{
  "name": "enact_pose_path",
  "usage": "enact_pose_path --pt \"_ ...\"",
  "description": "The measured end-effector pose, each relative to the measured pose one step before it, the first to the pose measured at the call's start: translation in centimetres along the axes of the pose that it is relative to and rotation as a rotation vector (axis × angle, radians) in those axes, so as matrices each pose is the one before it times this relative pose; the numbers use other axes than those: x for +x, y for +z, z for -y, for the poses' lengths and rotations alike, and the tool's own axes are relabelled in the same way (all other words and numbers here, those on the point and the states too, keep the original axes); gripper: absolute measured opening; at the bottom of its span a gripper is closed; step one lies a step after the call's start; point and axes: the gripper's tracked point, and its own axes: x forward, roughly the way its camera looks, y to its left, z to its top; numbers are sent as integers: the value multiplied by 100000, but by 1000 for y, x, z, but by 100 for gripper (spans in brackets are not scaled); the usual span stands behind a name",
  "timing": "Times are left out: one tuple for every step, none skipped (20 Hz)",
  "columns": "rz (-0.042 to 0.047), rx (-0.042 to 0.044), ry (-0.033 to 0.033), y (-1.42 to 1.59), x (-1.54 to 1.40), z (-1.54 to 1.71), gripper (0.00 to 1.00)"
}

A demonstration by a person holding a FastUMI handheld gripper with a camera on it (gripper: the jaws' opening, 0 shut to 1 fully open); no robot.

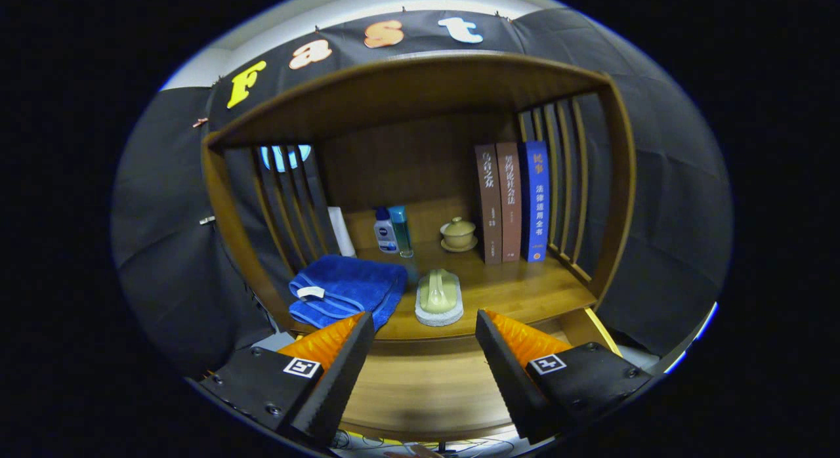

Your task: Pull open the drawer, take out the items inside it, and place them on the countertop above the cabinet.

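Tongs (424,327) spread wide, gripping nothing, held back above the drawer front (426,386), likely after a drop-off. Scrub brush (439,298) sits on the tabletop (525,291) just ahead of the tongs, beside the blue towel (348,289), both near the front edge for easy reach. Books (512,202), bottles (394,231), lidded cup (458,233) stand further back. Can't see inside the drawer.

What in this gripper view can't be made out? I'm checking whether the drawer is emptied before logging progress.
- Drawer: its inside lies below the open tool, cut off by the fingers; empty or not, cannot tell.
- White item behind the blue towel: partly hidden by the cabinet's slats.
- Scrub brush: its underside is hidden.
- Bottles: too small to identify.
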Motion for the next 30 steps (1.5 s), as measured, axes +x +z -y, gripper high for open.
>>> enact_pose_path --pt "2793 -744 524 -479 -1460 -99 99" --pt "1977 -192 74 -649 -1311 10 100" --pt "1341 -172 -213 -812 -1453 106 100" --pt "1429 157 -418 -811 -1267 182 99" --pt "2191 359 -208 -766 -963 213 99" --pt "1915 -233 -1 -1010 -787 42 99" --pt "626 -1563 -752 -1282 -963 217 99" --pt "484 -2281 -315 -1295 -963 103 99" --pt "710 -1902 7 -1350 -756 -121 99" --pt "836 -1605 -222 -1227 -542 -85 99" --pt "84 -1134 -664 -1457 -470 74 99" --pt "-355 -866 -1077 -1326 -326 168 99" --pt "-313 419 -479 -1270 -115 12 99" --pt "-288 1029 -281 -1141 70 -66 99" --pt "-1168 1511 31 -820 577 176 99" --pt "-1685 716 -294 -1429 250 -31 99" --pt "-1611 -22 -503 -1069 511 229 99" --pt "-1345 -154 -173 -844 576 159 99" --pt "-1556 80 -39 -794 662 114 99" --pt "-1793 452 382 -778 601 -40 99" --pt "-1763 345 46 -594 535 56 100" --pt "-1147 423 -39 -237 443 58 100" --pt "-234 467 165 22 333 7 100" --pt "-58 4 -785 17 107 127 100" --pt "475 -542 -150 135 -165 -173 100" --pt "-145 -478 -191 -84 -42 -20 99" --pt "527 -359 -150 63 77 130 99" --pt "-80 -442 -67 -32 61 -77 99" --pt "404 370 6 123 72 38 100" --pt "-124 214 -117 104 324 -17 100"
